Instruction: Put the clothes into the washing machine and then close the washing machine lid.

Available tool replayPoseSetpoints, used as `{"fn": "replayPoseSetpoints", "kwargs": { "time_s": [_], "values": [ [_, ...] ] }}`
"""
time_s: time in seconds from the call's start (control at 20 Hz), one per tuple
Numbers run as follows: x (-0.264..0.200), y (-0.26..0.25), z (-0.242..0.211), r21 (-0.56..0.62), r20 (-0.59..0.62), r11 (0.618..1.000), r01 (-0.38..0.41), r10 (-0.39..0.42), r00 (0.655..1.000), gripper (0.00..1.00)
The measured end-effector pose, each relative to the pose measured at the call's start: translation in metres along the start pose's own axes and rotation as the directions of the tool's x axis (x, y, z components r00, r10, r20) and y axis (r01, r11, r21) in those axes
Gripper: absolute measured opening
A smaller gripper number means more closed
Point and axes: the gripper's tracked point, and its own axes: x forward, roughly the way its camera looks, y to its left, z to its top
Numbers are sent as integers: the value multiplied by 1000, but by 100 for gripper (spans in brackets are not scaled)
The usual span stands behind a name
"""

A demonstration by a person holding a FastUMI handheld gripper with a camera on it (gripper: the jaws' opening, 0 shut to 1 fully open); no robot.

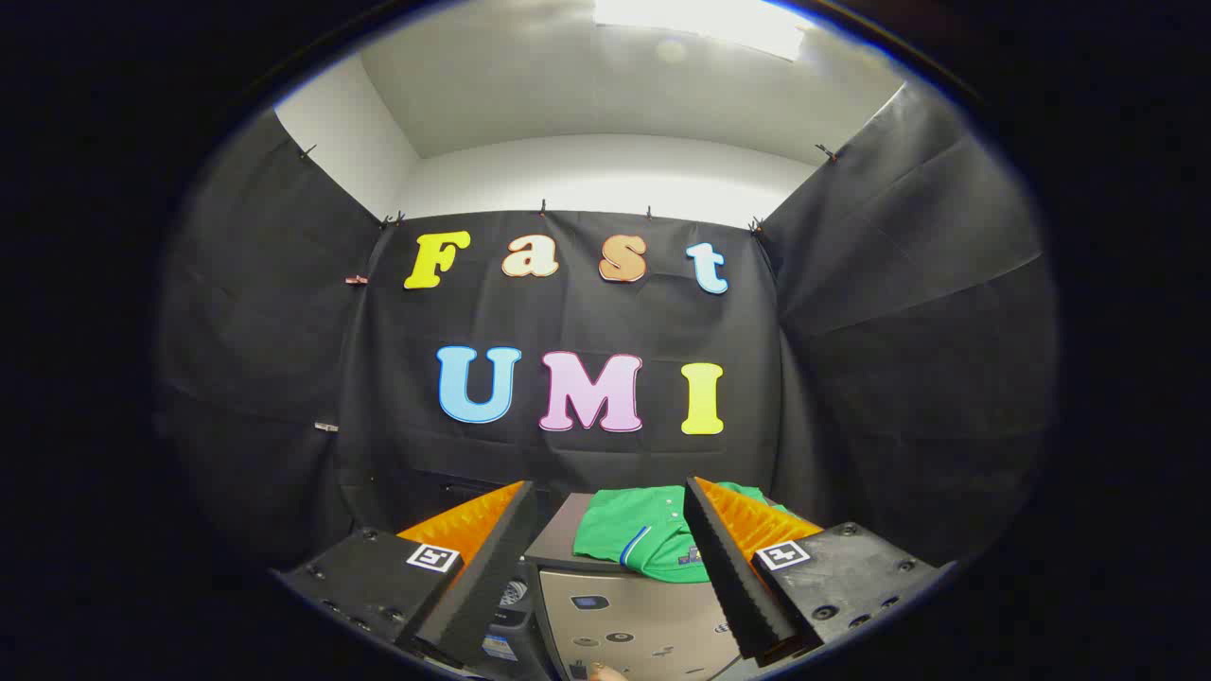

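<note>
Claw spread wide, lined up on the shirt atop the washer.
The gripper (605, 515) holds nothing, its fingers well apart; the green shirt (643, 539) lies just ahead between them, folded on the washing machine (634, 615) top, seemingly staged within easy reach for a first grasp.

A ceiling light (705, 21) glares white overhead, blown out. The white walls (605, 175) are bright and the cloth (908, 312) is dim. Straight lines bow outward toward the rim; the fingers (492, 567) are slightly soft.
</note>
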Motion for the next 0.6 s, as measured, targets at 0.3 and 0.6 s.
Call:
{"fn": "replayPoseSetpoints", "kwargs": {
  "time_s": [0.3, 0.6],
  "values": [
    [1, 2, 1, -14, 6, 1000, 1, -1, 1000, 98],
    [3, 2, -1, -17, 4, 1000, 7, -7, 1000, 98]
  ]
}}
